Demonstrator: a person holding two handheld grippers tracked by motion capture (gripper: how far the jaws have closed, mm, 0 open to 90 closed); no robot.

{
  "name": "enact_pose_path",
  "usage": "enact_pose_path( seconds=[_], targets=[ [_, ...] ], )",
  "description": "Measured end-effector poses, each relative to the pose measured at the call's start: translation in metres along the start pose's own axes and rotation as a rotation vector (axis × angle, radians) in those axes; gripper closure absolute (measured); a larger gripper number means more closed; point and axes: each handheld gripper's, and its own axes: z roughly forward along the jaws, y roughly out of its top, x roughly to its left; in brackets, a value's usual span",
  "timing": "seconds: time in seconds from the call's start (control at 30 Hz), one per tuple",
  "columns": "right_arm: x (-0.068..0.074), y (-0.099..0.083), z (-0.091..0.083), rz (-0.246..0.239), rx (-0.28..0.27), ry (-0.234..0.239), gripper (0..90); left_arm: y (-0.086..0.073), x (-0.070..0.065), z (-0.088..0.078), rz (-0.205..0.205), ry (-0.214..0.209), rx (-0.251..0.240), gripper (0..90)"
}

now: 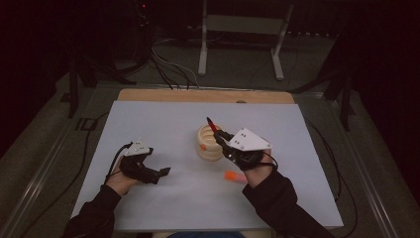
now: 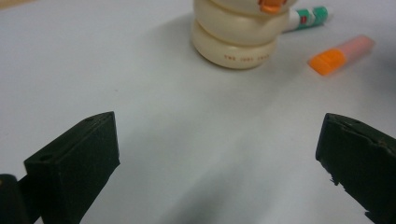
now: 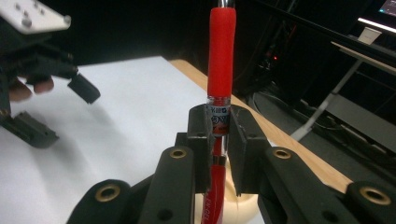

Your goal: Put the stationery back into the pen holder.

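Red was the pen (image 3: 220,60) I had pinched in my right gripper (image 3: 218,135), jaws pressed on its barrel just below the soft grip; its long axis stood nearly upright, tip end down, leaning slightly away from me in the high view. The cream ribbed pen holder (image 1: 207,144) sat directly under it, a little left of my right hand (image 1: 252,161), so the pen lay almost over the mouth; by my reckoning the coming move was a straight lowering along that axis. My left gripper (image 1: 161,173) hung well apart at the near left, jaws spread wide with nothing between them, pointing right toward the holder; the right was plainly the nearer. An orange highlighter (image 1: 234,175) lay flat on the white sheet (image 1: 158,124) near the holder's base; a green-capped marker (image 2: 306,17) lay behind it.
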Motion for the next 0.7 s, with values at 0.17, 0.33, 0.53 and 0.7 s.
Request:
enact_pose_path(
  seconds=[0.17,0.33,0.53,0.7],
  targets=[
    [-0.006,0.008,0.002,0.051,-0.033,0.008,80.0,-0.003,0.002,-0.004,-0.034,-0.002,-0.031,0.2],
    [-0.014,0.014,0.005,0.099,-0.063,0.015,80.0,-0.009,-0.001,-0.005,-0.012,0.028,-0.075,0.2],
    [-0.025,0.016,0.014,0.154,-0.083,0.013,79.9,-0.016,-0.003,-0.01,-0.035,0.081,-0.116,0.3],
    [-0.035,0.017,0.021,0.186,-0.088,0.013,79.9,-0.025,-0.004,-0.014,-0.052,0.093,-0.113,0.3]
  ],
)
